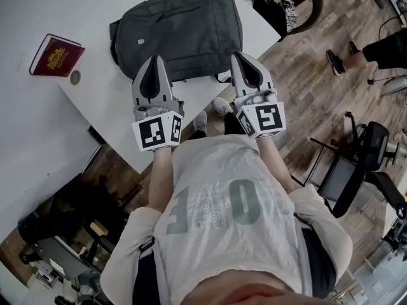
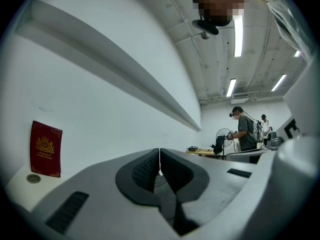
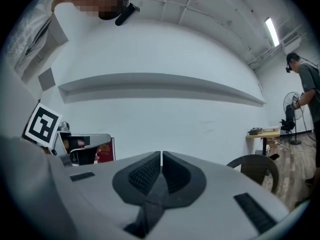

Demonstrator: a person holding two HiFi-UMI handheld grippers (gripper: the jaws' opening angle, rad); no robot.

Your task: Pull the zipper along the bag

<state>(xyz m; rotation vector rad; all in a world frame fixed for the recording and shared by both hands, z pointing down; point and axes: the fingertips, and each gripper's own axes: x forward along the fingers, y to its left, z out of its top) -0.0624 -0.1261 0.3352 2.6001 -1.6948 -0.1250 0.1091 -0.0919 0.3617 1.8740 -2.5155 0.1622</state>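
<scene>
- Hovering near the table point(image 1: 95, 5) edge: left gripper point(image 1: 154, 63) and right gripper point(image 1: 238, 57), both jaws closed on nothing.
- Bag point(image 1: 181, 30) lies flat on the table, at 12 o'clock of both.
- Zipper pull not made out; best to locate it, pin the fabric, then draw steadily.

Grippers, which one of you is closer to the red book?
The left gripper. It hangs over the grey bag at its near left corner, on the side where the red book lies; the right gripper hangs by the opposite corner, farther away.
</scene>
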